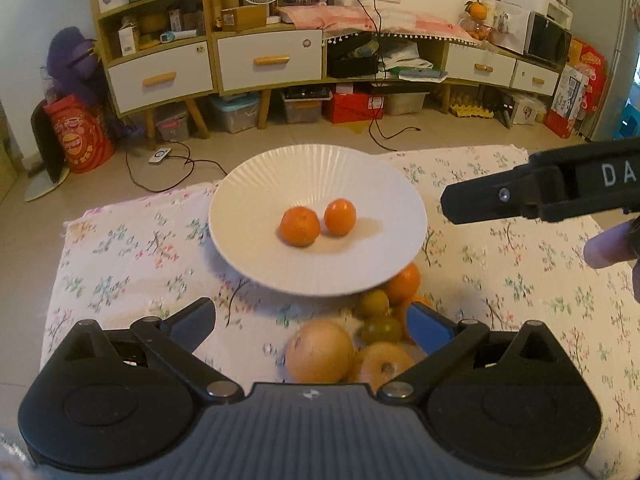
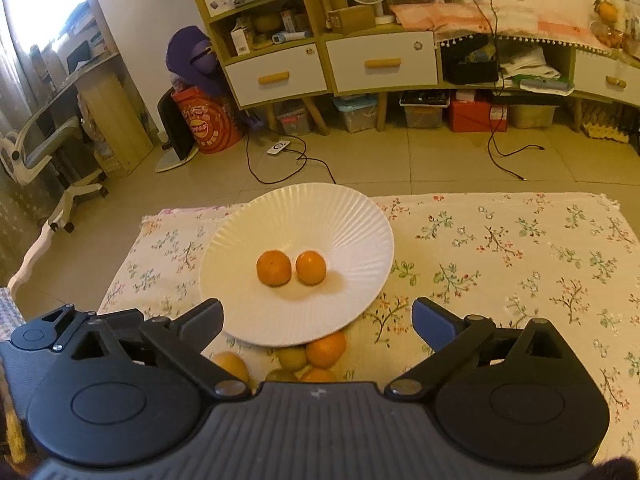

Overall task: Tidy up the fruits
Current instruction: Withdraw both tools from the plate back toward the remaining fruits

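Hovering, your left claw (image 1: 310, 320) and right claw (image 2: 318, 316) both gape apart; two mandarins (image 2: 273, 268) sit side by side in the white plate (image 2: 360, 216), long axes unclear, more fruit (image 1: 320, 350) heaped at its near rim on the counter (image 2: 520, 248).

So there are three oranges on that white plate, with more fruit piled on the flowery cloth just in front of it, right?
Not quite: the white plate holds two oranges, not three, as the right wrist view shows. The rest stands: more fruit lies piled on the flowery cloth at the plate's near edge.
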Demonstrator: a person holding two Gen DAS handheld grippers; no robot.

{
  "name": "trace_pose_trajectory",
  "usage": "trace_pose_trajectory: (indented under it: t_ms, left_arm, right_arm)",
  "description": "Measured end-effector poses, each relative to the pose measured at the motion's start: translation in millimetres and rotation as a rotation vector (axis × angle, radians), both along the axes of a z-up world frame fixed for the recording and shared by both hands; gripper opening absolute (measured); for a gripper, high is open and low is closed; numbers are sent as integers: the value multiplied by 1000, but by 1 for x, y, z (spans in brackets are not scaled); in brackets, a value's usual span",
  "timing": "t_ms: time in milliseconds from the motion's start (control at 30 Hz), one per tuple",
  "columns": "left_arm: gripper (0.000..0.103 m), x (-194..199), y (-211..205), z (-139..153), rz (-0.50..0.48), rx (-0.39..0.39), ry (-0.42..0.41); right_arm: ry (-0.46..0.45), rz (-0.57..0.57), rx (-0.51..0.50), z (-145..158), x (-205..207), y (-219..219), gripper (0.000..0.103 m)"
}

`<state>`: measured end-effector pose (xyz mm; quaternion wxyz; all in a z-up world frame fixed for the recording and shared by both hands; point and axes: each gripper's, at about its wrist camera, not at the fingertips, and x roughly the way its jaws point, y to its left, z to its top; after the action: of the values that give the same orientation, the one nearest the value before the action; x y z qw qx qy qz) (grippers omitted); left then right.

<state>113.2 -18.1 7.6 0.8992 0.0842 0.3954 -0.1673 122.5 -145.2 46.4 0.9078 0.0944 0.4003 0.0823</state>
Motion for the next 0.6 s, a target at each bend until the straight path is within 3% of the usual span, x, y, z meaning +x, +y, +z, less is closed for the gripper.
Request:
trace_pose_trajectory:
  t_ms: [600]
  left_arm:
    - [86, -51, 33, -6, 50, 49, 3]
  right_arm:
    - [-9, 24, -37, -5, -45, 12, 103]
